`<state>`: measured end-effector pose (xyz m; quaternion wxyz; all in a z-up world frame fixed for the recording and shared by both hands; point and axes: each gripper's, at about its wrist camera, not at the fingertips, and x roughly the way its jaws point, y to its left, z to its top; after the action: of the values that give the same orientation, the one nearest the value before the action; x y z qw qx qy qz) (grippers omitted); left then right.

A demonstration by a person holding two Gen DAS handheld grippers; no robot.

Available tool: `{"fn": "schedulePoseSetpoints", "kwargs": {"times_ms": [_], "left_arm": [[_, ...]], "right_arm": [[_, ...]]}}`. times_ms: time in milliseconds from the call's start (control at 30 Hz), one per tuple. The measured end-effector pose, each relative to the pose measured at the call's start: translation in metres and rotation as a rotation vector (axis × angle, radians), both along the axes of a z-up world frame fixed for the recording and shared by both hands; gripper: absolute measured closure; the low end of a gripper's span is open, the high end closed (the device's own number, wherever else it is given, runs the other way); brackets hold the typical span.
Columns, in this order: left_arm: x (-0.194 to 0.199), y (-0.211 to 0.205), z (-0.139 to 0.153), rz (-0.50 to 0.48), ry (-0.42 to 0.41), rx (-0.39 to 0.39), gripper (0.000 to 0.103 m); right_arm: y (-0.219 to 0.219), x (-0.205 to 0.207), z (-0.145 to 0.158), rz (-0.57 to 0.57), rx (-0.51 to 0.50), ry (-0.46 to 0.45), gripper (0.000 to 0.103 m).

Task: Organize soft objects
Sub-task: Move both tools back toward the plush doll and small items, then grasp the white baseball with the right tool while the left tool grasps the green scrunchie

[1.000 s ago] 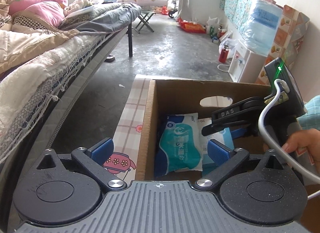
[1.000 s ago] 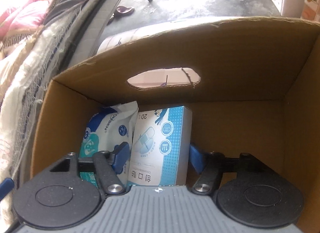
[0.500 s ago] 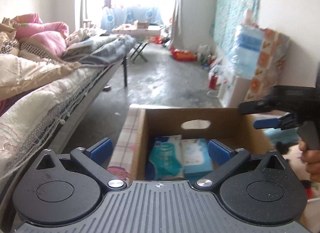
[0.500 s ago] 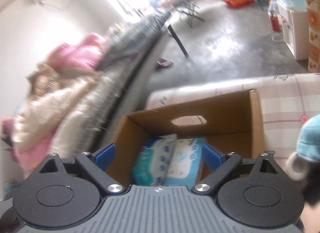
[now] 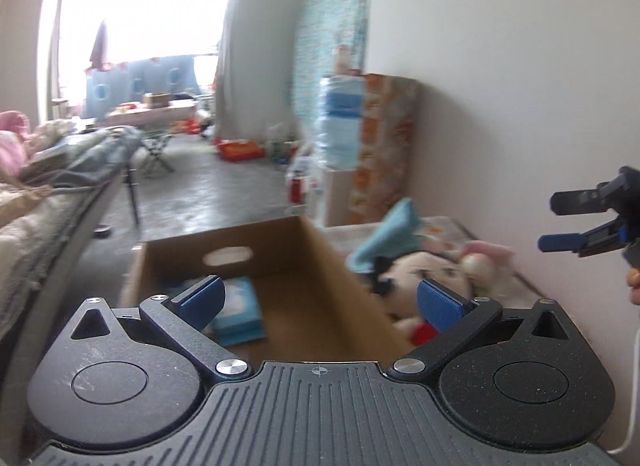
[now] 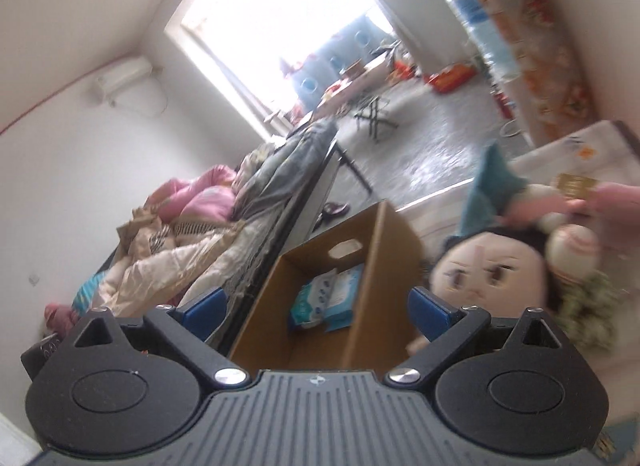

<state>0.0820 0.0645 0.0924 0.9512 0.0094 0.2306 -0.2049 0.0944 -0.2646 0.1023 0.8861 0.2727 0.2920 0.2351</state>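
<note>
Doll (image 6: pixel 500 270): I see it lying outside the cardboard box (image 5: pixel 320 266), just to its right, likely next in.
Axis: face toward my cameras, teal hat (image 5: pixel 384 242) pointing away.
Packs (image 6: pixel 328 298): two, against the box's far wall.
Left gripper (image 5: pixel 320 298): fingers apart, empty.
Right gripper (image 6: pixel 316 306): spread wide, empty.

— What does the room look like?
— White walls (image 5: pixel 500 85), a grey floor (image 5: pixel 224 193), and a big bright window (image 6: pixel 280 17).
— Any furniture?
— A bed (image 6: pixel 224 234) with pink blankets (image 6: pixel 200 197) on the left, and a folding table (image 5: pixel 152 117) far back.
</note>
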Motion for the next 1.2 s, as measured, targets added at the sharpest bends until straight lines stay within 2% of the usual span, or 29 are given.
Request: {"fn": "schedulePoseSetpoints", "kwargs": {"times_ms": [233, 400, 600, 733, 767, 867, 933, 967, 1200], "left_arm": [[-0.023, -0.06, -0.005, -0.139, 0.03, -0.03, 0.0], [-0.038, -0.114, -0.012, -0.2, 0.014, -0.008, 0.0], [-0.039, -0.19, -0.044, -0.248, -0.071, 0.118, 0.0], [-0.025, -0.235, -0.071, -0.26, -0.102, 0.2, 0.002], [-0.021, -0.243, -0.078, -0.259, -0.102, 0.214, 0.002], [-0.007, -0.263, -0.097, -0.244, -0.095, 0.249, 0.012], [0.002, -0.272, -0.108, -0.227, -0.089, 0.264, 0.025], [0.003, -0.276, -0.112, -0.218, -0.081, 0.266, 0.028], [0.035, -0.298, -0.138, -0.149, -0.002, 0.297, 0.048]], "right_arm": [[-0.067, -0.069, -0.025, -0.217, -0.027, -0.027, 0.003], [-0.106, -0.083, -0.048, -0.266, 0.031, -0.043, 0.003], [-0.137, -0.078, -0.075, -0.267, 0.055, -0.032, 0.005], [-0.144, -0.063, -0.078, -0.231, 0.036, -0.025, 0.013], [-0.145, -0.058, -0.077, -0.218, 0.02, -0.026, 0.016], [-0.14, -0.04, -0.072, -0.17, -0.063, -0.037, 0.024], [-0.135, -0.025, -0.067, -0.137, -0.134, -0.048, 0.026], [-0.132, -0.018, -0.066, -0.117, -0.165, -0.055, 0.029], [-0.109, 0.043, -0.069, 0.044, -0.41, -0.049, 0.03]]}}
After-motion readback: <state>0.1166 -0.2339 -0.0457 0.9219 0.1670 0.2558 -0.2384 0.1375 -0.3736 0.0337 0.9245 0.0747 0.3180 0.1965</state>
